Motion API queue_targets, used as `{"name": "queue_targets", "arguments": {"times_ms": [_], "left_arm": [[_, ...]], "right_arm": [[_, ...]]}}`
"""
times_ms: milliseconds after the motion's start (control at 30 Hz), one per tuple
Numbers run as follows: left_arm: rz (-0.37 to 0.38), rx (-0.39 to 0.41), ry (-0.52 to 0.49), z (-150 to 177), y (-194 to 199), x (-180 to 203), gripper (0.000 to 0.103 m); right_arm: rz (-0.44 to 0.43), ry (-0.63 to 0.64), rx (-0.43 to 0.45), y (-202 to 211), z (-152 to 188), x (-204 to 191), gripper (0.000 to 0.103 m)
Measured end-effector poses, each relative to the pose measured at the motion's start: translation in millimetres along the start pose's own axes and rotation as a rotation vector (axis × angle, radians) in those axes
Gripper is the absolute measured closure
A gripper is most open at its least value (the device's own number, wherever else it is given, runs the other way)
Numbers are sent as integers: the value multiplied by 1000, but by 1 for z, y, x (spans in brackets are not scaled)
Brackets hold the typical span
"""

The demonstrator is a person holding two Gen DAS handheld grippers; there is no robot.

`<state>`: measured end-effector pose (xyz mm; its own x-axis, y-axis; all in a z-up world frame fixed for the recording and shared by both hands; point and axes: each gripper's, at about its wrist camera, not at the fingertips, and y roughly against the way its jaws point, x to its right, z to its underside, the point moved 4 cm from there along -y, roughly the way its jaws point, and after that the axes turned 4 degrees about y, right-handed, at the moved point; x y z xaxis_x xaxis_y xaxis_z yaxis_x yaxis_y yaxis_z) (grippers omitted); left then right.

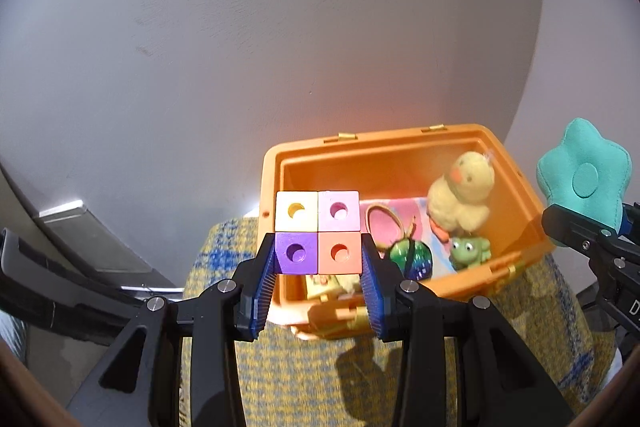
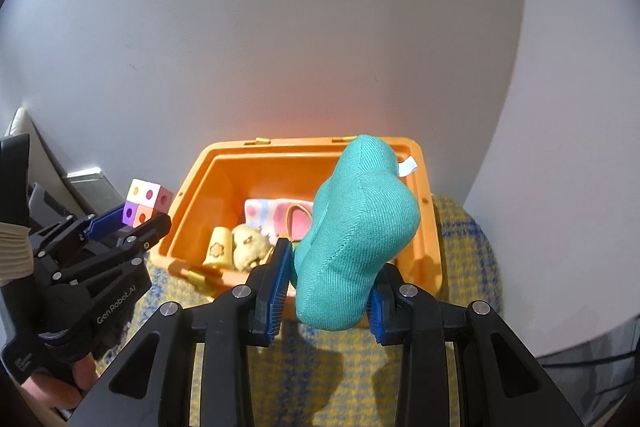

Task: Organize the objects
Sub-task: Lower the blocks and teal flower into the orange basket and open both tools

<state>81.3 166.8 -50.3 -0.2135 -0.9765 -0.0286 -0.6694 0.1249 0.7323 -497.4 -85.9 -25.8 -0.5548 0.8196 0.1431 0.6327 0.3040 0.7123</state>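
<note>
**Orange bin open, both tongs loaded**

Orange plastic bin (image 1: 408,163) sits lid-off at lower centre of both views, on a yellow-and-blue woven cloth (image 1: 304,379) covering the surface.

Left tongs (image 1: 318,259): closed on one block cluster (image 1: 318,237), pads pressing its lower two cubes. Cluster count: 4 cubes in a 2x2 – cream, pink, purple, salmon – each with a round hole. It hangs over the bin's left rim in the left wrist view.

Right tongs (image 2: 330,287): gripping one teal plush flower (image 2: 356,235), held above the bin's front right part in the right wrist view. White tag at its upper edge.

Inside the bin, counted:
- 1 yellow plush chick (image 1: 464,195), right side
- 1 green frog toy (image 1: 470,251), just below the chick
- 1 shiny green-blue ball (image 1: 412,259), centre
- 1 pink oval ring (image 1: 382,223), beside the ball
- 1 yellow cup with flower print (image 2: 219,247), front left
- 1 pastel cloth or mat (image 2: 264,213) under them

Room: plain pale grey wall (image 1: 280,27) fills the upper frame. Grey ledge or furniture at lower left (image 1: 80,227); can't tell what it is.
</note>
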Motion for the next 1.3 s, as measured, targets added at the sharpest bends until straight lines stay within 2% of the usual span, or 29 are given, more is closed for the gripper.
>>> {"name": "queue_targets", "arguments": {"times_ms": [600,767,800,833,867,900,933,1100,1300], "left_arm": [[84,-83,7,-35,-66,-4,65],[87,-107,3,-34,-77,-4,65],[84,-106,1,-34,-78,-4,64],[82,-105,-1,-34,-78,-3,58],[77,-106,-5,-34,-79,-3,52],[64,-105,-7,-34,-78,-3,33],[52,-100,-7,-34,-77,-4,18],[5,-77,-10,-36,-68,-7,7],[-12,-75,-12,-32,-56,-9,0]], "right_arm": [[-22,35,-69,-65,-47,5,69],[-19,30,-79,-76,-47,7,63],[-16,28,-83,-78,-47,8,56],[-14,28,-83,-78,-47,8,44],[-7,30,-82,-79,-46,9,38],[7,30,-77,-77,-46,10,25],[18,30,-71,-76,-46,10,20],[53,32,-68,-70,-45,14,16],[61,31,-80,-62,-45,12,11]]}}
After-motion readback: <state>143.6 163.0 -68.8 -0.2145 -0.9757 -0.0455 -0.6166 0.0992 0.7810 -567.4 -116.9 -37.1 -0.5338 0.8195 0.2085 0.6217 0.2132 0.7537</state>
